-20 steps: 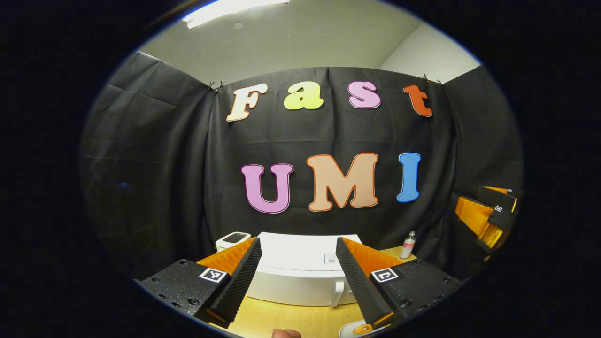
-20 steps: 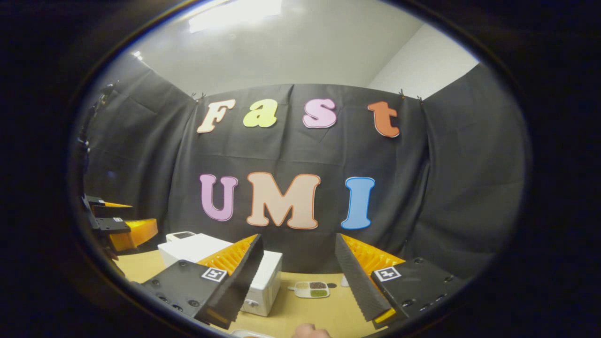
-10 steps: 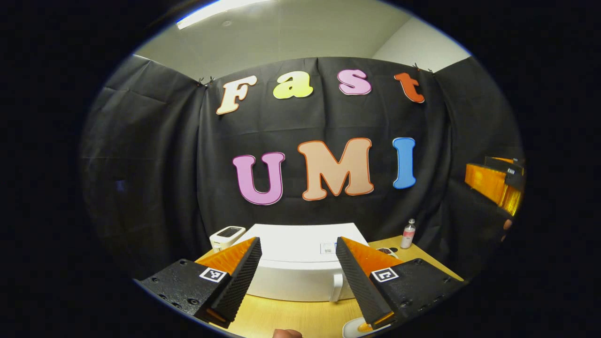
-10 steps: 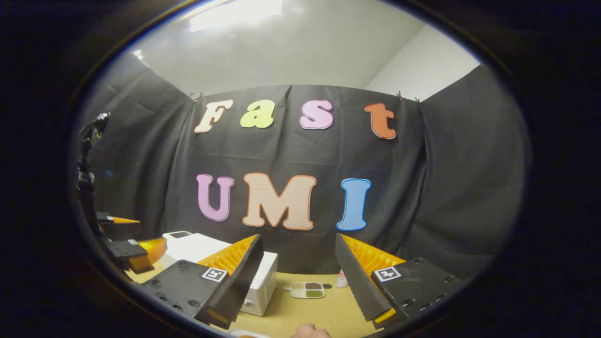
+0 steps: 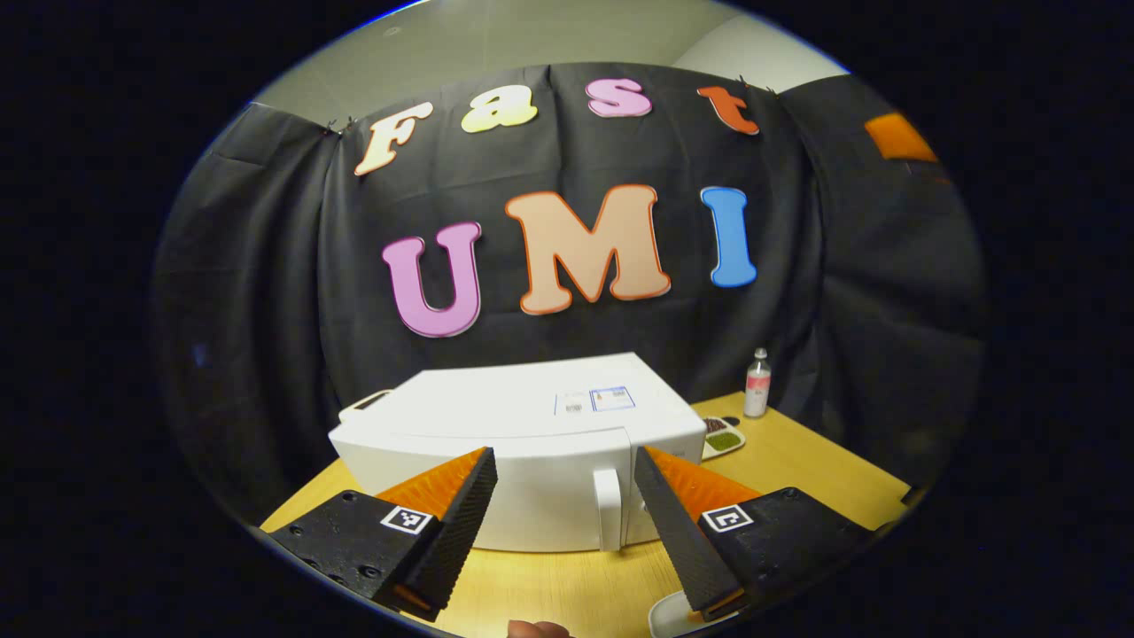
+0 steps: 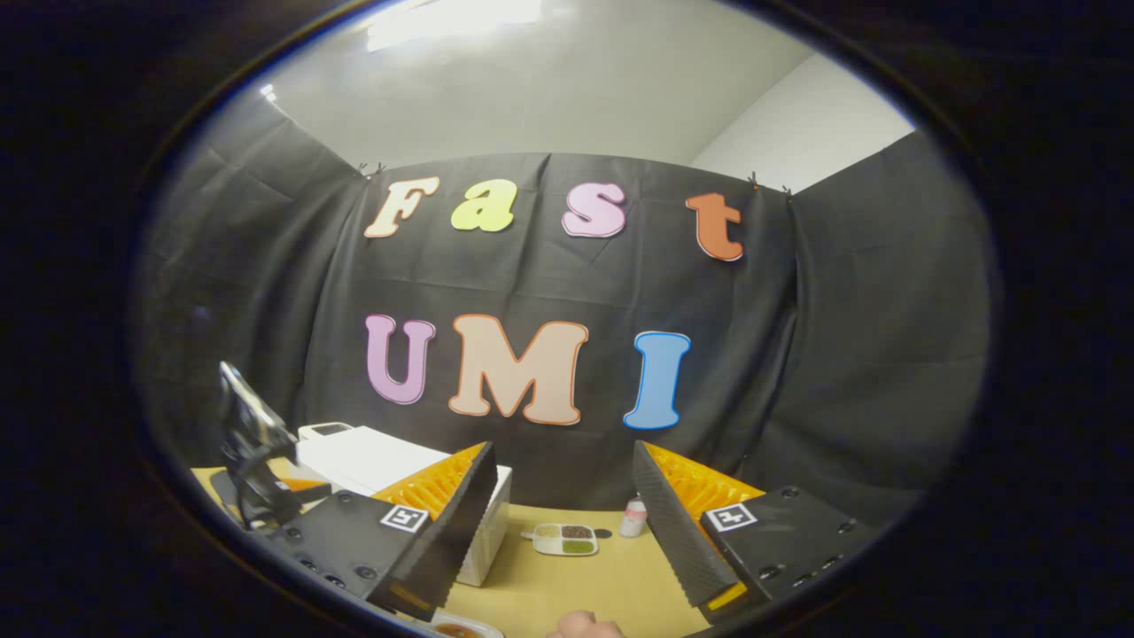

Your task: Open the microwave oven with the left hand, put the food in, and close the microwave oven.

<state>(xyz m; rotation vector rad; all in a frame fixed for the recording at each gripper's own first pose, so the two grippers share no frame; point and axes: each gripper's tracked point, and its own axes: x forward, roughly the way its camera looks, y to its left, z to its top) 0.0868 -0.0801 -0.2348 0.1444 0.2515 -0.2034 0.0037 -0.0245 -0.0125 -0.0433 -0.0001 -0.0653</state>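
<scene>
The white microwave (image 5: 523, 416) stands on the wooden table (image 5: 797, 470) with its door shut, its vertical handle (image 5: 607, 509) on the right of the front. My left gripper (image 5: 563, 454) is open, a short way in front of the door, the handle between its fingers' line of sight. A white dish (image 5: 669, 613) of food lies at the table's near edge, and its rim (image 6: 456, 627) is in the right gripper view. My right gripper (image 6: 564, 447) is open and holds nothing, off to the microwave's (image 6: 363, 452) right. The left gripper (image 6: 257, 461) appears dark at that view's left.
A small compartment tray (image 5: 722, 436) with green and brown fillings and a small bottle (image 5: 756, 383) stand right of the microwave, also the tray (image 6: 565, 538) and bottle (image 6: 633, 518). A small white device (image 6: 323, 430) sits behind the microwave. A thumb (image 6: 585, 625) shows at the bottom.
My left gripper has come down and closer to the microwave, whose front and handle now loom larger. The right gripper has barely moved. Both stay open.
</scene>
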